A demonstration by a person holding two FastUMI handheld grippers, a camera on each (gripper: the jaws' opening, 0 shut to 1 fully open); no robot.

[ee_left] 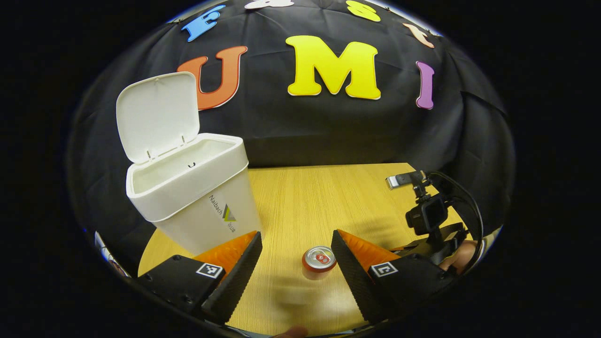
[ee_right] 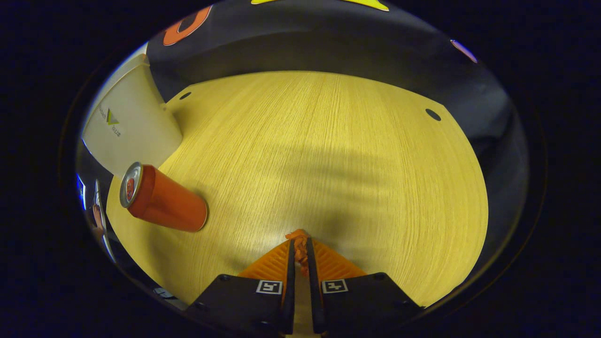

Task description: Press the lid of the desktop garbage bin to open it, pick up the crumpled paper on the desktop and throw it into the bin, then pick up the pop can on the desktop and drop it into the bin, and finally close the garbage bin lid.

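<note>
Table (ee_left: 300, 197) of pale wood carries the white garbage bin (ee_left: 197, 197), lid (ee_left: 157, 115) raised. Pop can (ee_left: 319, 259) stands upright near it, between the left gripper (ee_left: 296, 260)'s wide-spread jaws, untouched. The right gripper (ee_right: 300, 246) hovers with jaws closed, empty.

No text clear enough to give; bin (ee_left: 188, 220) front has small logo (ee_left: 228, 213) w/ tiny print beside it
</note>
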